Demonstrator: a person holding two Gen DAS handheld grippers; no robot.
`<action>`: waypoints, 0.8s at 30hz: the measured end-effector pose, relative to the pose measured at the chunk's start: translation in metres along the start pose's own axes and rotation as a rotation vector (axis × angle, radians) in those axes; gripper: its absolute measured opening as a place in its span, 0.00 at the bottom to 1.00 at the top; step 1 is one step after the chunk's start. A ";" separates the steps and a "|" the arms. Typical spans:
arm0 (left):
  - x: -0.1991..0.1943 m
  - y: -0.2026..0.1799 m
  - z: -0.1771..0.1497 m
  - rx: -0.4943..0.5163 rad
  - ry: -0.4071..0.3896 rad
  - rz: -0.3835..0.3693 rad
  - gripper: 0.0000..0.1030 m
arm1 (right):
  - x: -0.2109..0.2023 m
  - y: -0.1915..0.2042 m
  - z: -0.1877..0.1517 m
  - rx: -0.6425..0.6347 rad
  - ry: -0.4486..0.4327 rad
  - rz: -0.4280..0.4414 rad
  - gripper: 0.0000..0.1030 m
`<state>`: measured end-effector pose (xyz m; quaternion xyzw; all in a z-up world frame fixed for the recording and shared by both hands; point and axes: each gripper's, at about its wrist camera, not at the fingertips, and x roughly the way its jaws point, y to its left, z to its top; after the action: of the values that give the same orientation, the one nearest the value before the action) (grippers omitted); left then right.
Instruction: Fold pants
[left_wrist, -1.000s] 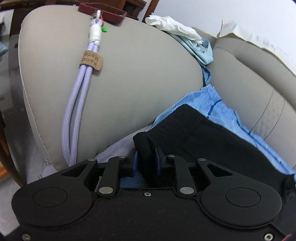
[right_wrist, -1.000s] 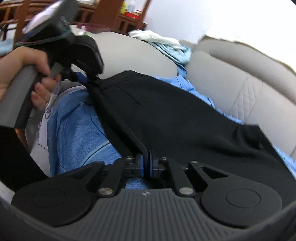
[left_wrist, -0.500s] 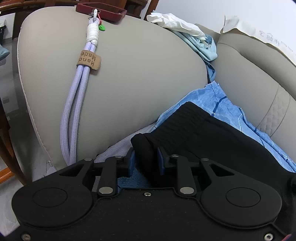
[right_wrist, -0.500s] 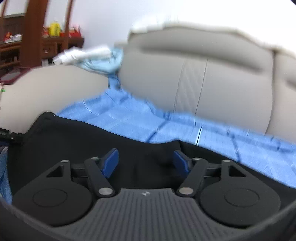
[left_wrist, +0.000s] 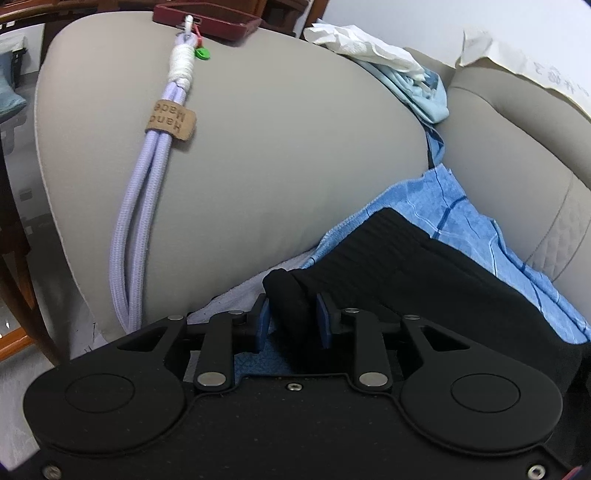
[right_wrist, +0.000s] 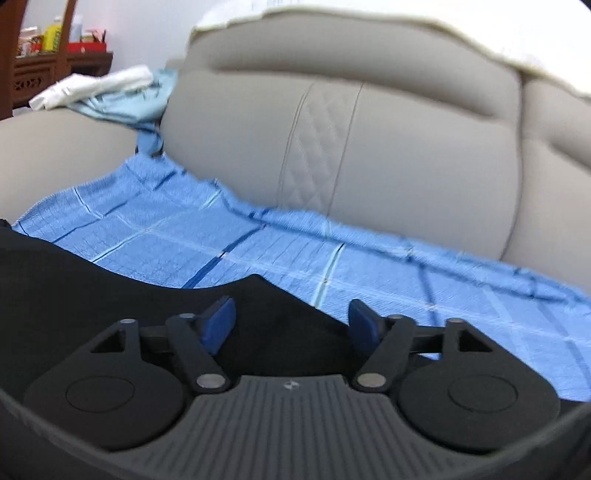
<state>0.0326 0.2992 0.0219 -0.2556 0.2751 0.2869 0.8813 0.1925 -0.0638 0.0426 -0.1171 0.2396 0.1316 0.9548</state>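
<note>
Your left gripper pinched the bunched waistband of the soft, limp black pants, your right gripper gaped empty; best gripped at hems.

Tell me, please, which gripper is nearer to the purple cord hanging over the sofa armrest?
Left. The left gripper sits just beside the purple cord; the right gripper faces the sofa backrest, cord out of its view.
</note>
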 end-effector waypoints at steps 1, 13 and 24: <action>-0.001 0.000 0.000 -0.004 -0.007 0.007 0.26 | -0.010 -0.002 -0.003 -0.007 -0.019 0.003 0.80; -0.055 -0.050 0.001 0.132 -0.326 -0.012 0.32 | -0.071 -0.057 -0.059 0.083 0.074 0.095 0.87; 0.017 -0.140 -0.013 0.339 0.052 -0.118 0.34 | -0.068 -0.147 -0.064 0.186 0.144 0.133 0.87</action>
<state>0.1303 0.1991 0.0432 -0.1264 0.3267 0.1776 0.9197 0.1523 -0.2330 0.0441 -0.0212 0.3260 0.1630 0.9310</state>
